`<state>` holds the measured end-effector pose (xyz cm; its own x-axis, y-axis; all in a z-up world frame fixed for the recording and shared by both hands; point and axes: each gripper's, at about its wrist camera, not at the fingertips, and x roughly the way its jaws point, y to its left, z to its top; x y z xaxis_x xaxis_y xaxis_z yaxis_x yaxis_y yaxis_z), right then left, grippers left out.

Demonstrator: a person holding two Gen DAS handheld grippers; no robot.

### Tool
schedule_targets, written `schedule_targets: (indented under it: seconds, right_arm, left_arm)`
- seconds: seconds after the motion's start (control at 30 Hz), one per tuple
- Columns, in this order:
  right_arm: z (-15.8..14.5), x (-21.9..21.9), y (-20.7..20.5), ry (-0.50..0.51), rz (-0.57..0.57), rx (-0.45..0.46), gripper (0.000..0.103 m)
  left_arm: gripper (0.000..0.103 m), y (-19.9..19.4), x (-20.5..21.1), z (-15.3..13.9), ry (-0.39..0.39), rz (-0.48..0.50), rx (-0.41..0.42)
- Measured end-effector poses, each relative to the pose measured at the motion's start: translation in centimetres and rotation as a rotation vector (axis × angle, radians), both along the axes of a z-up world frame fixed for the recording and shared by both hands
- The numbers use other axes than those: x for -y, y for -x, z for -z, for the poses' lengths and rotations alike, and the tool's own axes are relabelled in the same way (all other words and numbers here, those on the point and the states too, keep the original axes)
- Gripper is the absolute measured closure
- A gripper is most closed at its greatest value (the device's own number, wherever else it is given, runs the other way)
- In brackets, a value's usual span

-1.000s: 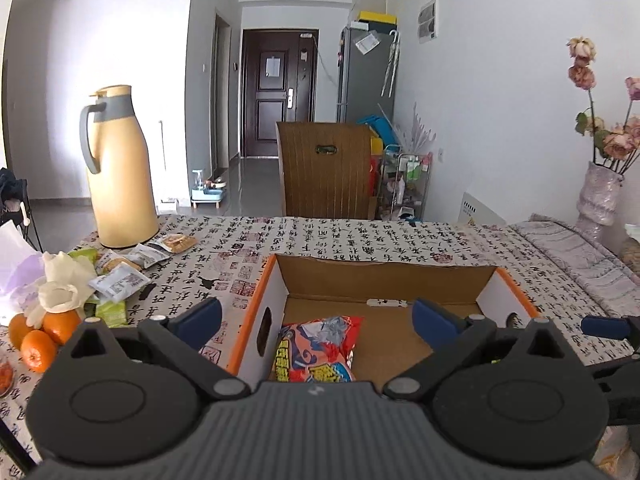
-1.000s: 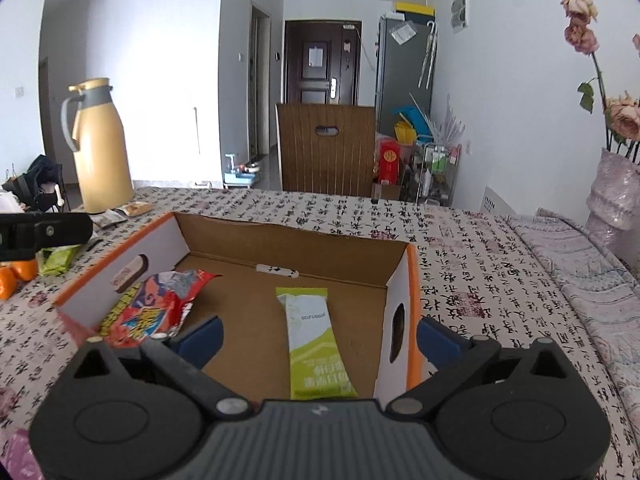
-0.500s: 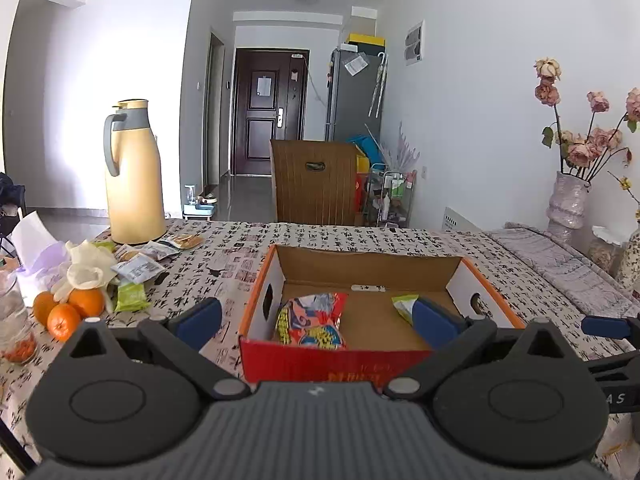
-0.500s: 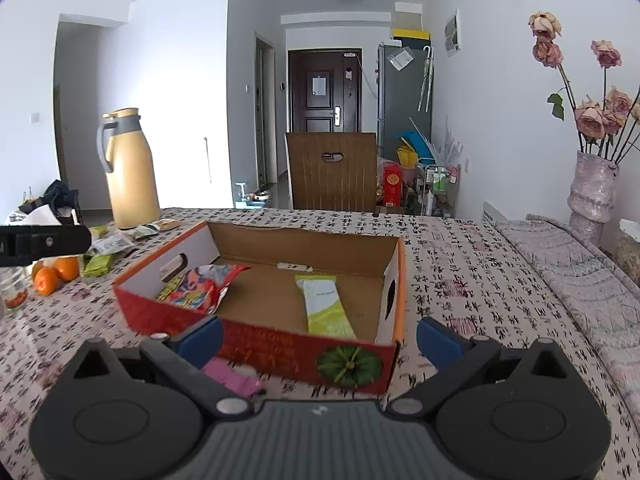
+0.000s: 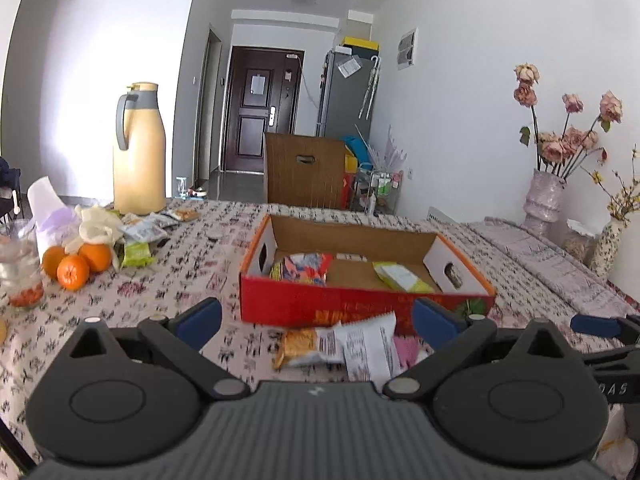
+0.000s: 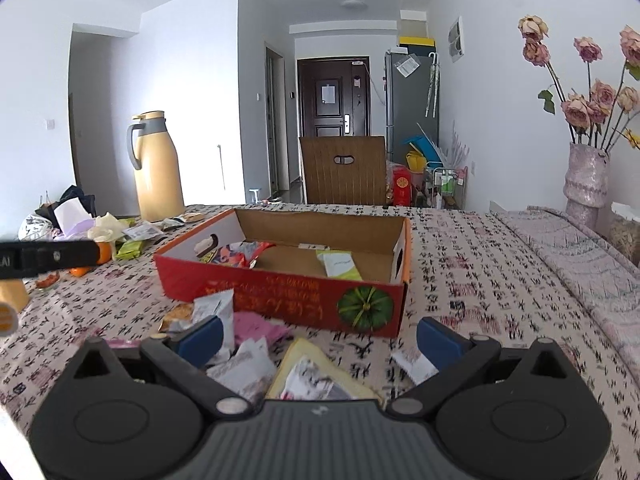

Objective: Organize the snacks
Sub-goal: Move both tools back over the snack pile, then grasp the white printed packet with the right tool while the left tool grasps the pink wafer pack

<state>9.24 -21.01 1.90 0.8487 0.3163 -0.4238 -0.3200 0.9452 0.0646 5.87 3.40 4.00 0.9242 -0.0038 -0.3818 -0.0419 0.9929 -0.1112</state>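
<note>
A shallow red cardboard box (image 5: 352, 304) (image 6: 280, 300) sits mid-table, holding a colourful red snack bag (image 5: 302, 268) (image 6: 236, 254) and a green bar packet (image 5: 400, 278) (image 6: 340, 265). In front of the box lie loose snacks: a white packet (image 5: 366, 346) (image 6: 214, 308), an orange-brown one (image 5: 298, 346), a pink one (image 6: 258, 326) and a yellowish packet (image 6: 316, 376). My left gripper (image 5: 316, 320) hovers open just short of the white packet. My right gripper (image 6: 318, 336) is open above the loose pile. Neither holds anything.
At the left are a tan thermos jug (image 5: 138, 152), oranges (image 5: 74, 266), more snack packets (image 5: 140, 236), a glass jar (image 5: 18, 264) and tissue. Flower vases (image 6: 586, 184) stand at the right. A brown chair back (image 6: 344, 170) is behind the table.
Both grippers have pulled back and away from over the box, toward the near table edge. The loose snacks in front of the box have come into view.
</note>
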Motion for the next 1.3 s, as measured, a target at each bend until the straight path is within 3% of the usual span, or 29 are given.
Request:
schedule_targets:
  seconds: [0.3, 0.5, 1.2, 1.3]
  right_arm:
    - [1.9, 0.2, 3.4, -0.028, 0.011, 0.002, 0.000]
    - [3.1, 0.3, 4.5, -0.065, 0.010, -0.043, 0.000]
    - [5.4, -1.7, 3.7, -0.038, 0.017, -0.138, 0.000]
    - [5.7, -1.3, 2.9, -0.056, 0.049, -0.155, 0.006]
  left_arm:
    - [0.000, 2.1, -0.6, 3.3, 0.018, -0.016, -0.055]
    - [0.000, 2.9, -0.8, 5.1, 0.028, -0.023, -0.097]
    - [0.000, 3.1, -1.3, 6.2, 0.056, -0.012, -0.124]
    - [0.000, 3.0, -1.4, 6.4, 0.060, -0.014, -0.130]
